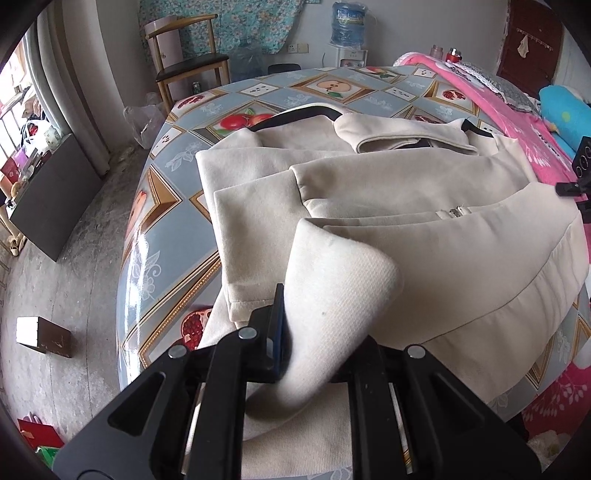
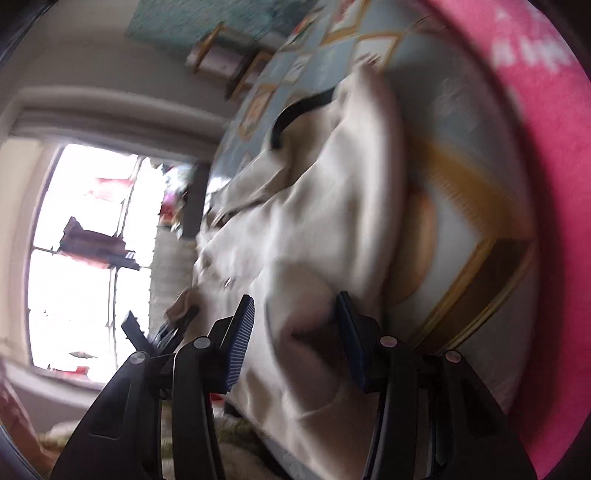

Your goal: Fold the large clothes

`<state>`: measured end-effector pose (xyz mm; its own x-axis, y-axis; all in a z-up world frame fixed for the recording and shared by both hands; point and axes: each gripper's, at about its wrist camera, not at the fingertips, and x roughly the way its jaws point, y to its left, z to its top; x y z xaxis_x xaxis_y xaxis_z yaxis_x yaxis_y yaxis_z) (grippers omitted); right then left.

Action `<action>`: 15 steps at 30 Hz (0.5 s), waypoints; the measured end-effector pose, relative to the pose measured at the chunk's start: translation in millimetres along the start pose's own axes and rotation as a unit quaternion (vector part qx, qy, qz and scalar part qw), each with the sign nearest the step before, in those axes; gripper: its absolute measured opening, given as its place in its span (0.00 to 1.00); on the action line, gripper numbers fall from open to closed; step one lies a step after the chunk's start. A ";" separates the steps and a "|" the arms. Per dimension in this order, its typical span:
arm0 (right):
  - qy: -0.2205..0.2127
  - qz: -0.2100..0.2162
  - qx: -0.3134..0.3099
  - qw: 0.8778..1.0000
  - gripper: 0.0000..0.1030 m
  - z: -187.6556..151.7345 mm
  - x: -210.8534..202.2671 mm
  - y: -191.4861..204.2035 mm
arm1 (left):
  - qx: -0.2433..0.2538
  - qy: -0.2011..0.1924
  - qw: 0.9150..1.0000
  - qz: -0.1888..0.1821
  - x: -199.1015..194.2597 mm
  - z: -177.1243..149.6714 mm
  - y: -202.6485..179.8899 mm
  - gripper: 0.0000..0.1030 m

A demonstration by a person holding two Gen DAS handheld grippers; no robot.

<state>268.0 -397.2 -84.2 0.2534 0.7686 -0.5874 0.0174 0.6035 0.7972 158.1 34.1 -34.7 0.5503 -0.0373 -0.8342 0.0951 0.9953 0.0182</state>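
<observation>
Left wrist view shows the left gripper (image 1: 314, 332) clamped on the cream jacket (image 1: 406, 206); only the blurred right wrist view shows the right gripper (image 2: 295, 332) spread apart.

We are in a lived-in home room: a glossy fruit-print tablecloth (image 1: 177, 236) covers the table, a wooden chair with a dark seat (image 1: 188, 62) stands by a blue water-dispenser bottle (image 1: 347, 24), and a pink floral blanket (image 1: 517, 122) lies beside.

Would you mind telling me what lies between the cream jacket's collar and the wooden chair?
In the left wrist view, only bare fruit-patterned tablecloth separates the jacket collar from the chair.
</observation>
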 end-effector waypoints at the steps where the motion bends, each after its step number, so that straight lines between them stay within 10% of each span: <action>1: -0.015 0.013 0.014 1.000 0.44 6.2 -3.4 -5.0 | 0.000 -0.001 1.000 0.000 0.4 0.2 0.3 0.11; 15: 0.024 0.064 0.012 0.998 0.44 -34.1 -8.8 -4.5 | 0.002 -0.008 1.000 -0.013 -2.3 -2.2 4.2 0.11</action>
<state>232.7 -399.4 -87.4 0.2090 0.8489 -0.4855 0.0118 0.4943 0.8692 155.4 38.5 -33.9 0.5605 -0.0639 -0.8257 0.1119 0.9937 -0.0009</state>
